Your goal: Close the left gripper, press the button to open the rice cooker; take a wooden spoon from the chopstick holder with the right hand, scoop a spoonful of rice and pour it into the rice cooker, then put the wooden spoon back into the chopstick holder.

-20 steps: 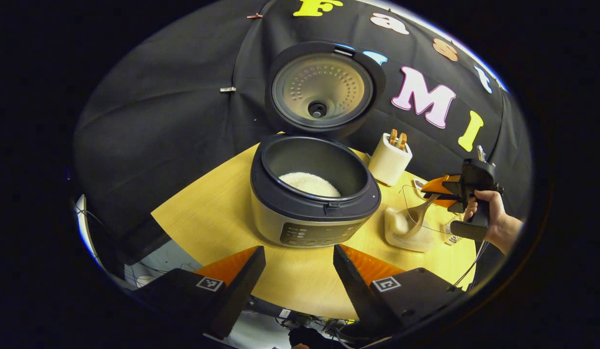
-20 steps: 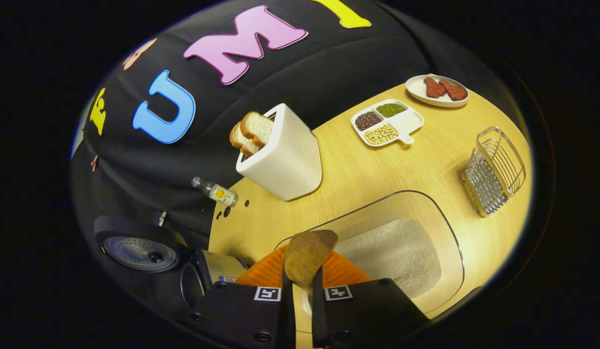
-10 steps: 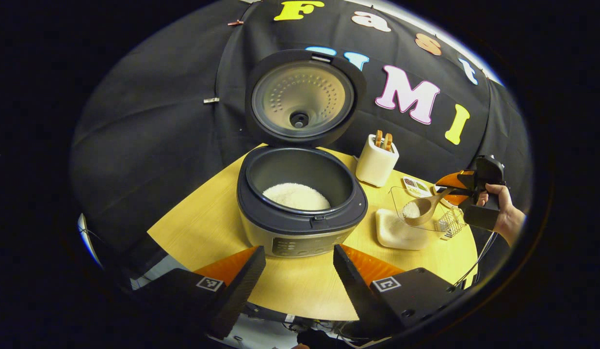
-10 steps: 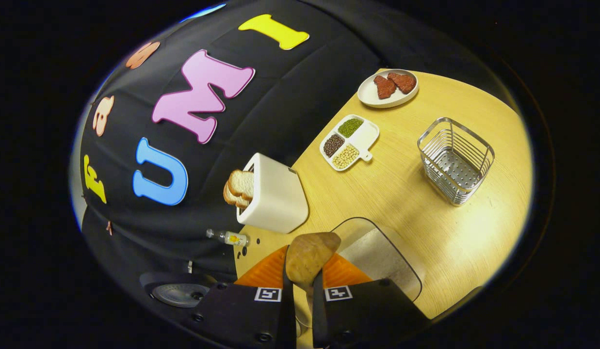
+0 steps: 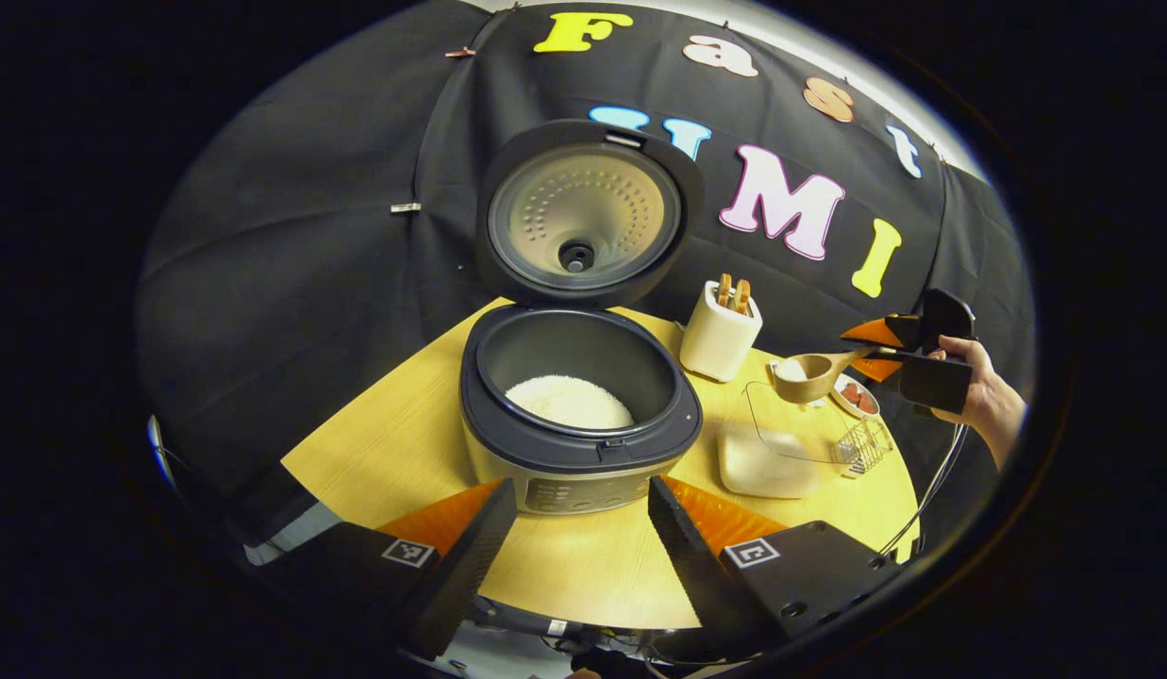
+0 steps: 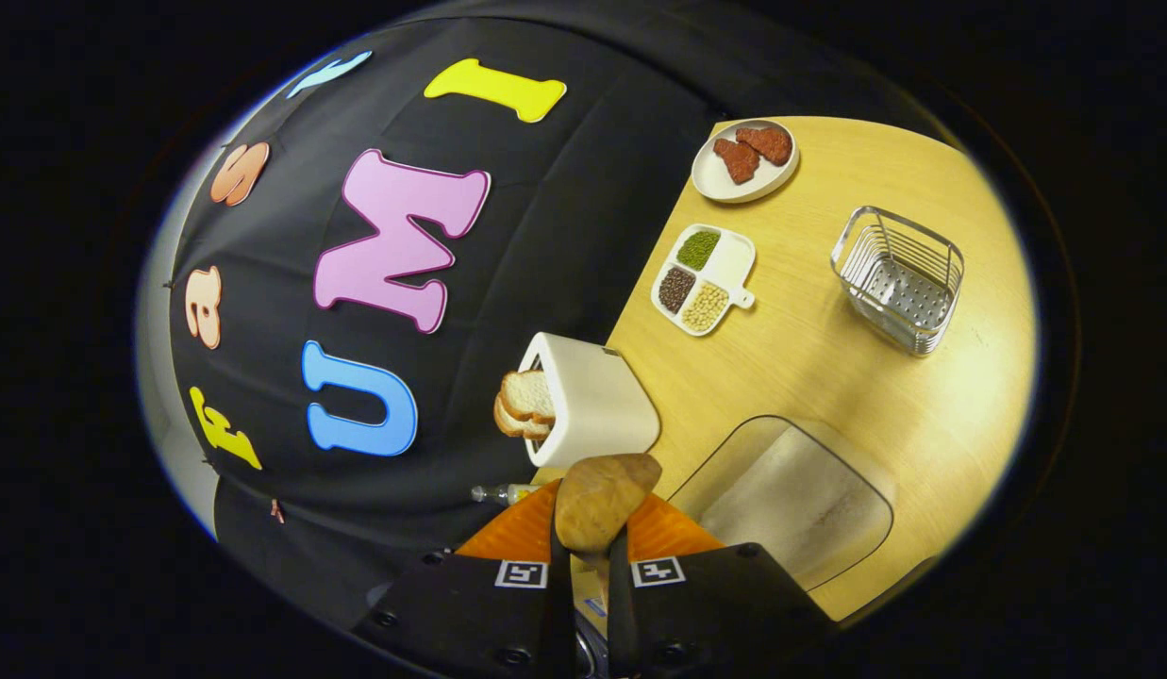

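Since the earlier frames the right gripper [image 5: 875, 351] had risen out of the clear rice container [image 5: 781, 453], carrying the wooden spoon [image 5: 809, 374] up and level, well above the container and toward the open rice cooker [image 5: 578, 424]. In the left gripper view the spoon's bowl held a small heap of rice and sat roughly flat, probably so nothing spilled on the way across. In the right gripper view the spoon [image 6: 602, 500] was pinched between that gripper's [image 6: 583, 566] two fingers, which were pressed close on the handle, and the container [image 6: 791, 495] lay below and to the side on the wooden table [image 6: 828, 377]. The left gripper [image 5: 583, 528] hovered in front of the cooker with its fingers spread and nothing between them, apparently kept back to leave the pot clear. The cooker's lid [image 5: 583, 212] stood upright, and white rice already lay in the inner pot. The white toaster [image 5: 720, 330] stood just beside the cooker, between it and the spoon. The wire chopstick holder [image 6: 899, 278] sat apart on the table, awaiting the spoon's return. The scoop looked done; the pour was not yet made.
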Demonstrator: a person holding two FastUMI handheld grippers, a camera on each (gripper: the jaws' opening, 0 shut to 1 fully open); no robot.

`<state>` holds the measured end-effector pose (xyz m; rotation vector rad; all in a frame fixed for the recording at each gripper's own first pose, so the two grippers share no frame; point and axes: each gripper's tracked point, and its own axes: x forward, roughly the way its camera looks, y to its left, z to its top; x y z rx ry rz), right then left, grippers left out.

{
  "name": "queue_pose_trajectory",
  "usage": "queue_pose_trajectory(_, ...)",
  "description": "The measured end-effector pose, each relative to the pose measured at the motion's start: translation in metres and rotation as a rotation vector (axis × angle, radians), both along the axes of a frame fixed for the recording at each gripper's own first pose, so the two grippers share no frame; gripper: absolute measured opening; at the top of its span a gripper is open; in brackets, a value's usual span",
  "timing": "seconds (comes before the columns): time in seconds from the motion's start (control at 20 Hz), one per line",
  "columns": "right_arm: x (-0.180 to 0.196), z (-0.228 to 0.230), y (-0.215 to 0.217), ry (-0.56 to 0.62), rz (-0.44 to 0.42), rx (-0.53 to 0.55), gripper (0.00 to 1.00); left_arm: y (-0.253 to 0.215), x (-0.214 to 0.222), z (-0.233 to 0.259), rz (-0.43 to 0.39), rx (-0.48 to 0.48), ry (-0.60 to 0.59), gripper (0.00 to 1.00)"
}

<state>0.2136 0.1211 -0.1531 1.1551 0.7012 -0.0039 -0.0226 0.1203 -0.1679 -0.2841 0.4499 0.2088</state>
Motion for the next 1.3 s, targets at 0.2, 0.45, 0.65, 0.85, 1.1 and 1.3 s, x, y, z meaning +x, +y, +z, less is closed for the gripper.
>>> queue_pose_trajectory(0.2, -0.001, 0.036, 0.043, -0.057, 0.077, 0.027, 0.17, 0.011, -0.003, 0.006, 0.03, -0.012, -0.023, 0.96)
queue_pose_trajectory(0.45, -0.016, 0.072, 0.124, -0.144, 0.235, 0.017, 0.17, 0.029, -0.01, 0.01, 0.043, 0.041, -0.029, 0.95)
queue_pose_trajectory(0.65, -0.034, 0.079, 0.184, -0.199, 0.358, -0.041, 0.17, 0.039, -0.019, 0.011, 0.071, 0.019, -0.046, 0.96)
queue_pose_trajectory(0.85, -0.054, 0.077, 0.233, -0.342, 0.494, -0.238, 0.17, 0.043, -0.026, 0.013, 0.08, 0.004, -0.078, 0.96)
queue_pose_trajectory(1.1, -0.07, 0.057, 0.276, -0.459, 0.647, -0.41, 0.17, 0.056, -0.027, 0.009, 0.098, 0.0, -0.063, 0.95)
queue_pose_trajectory(1.3, -0.083, 0.048, 0.304, -0.578, 0.765, -0.526, 0.17, 0.066, -0.027, 0.013, 0.089, 0.039, -0.054, 0.96)
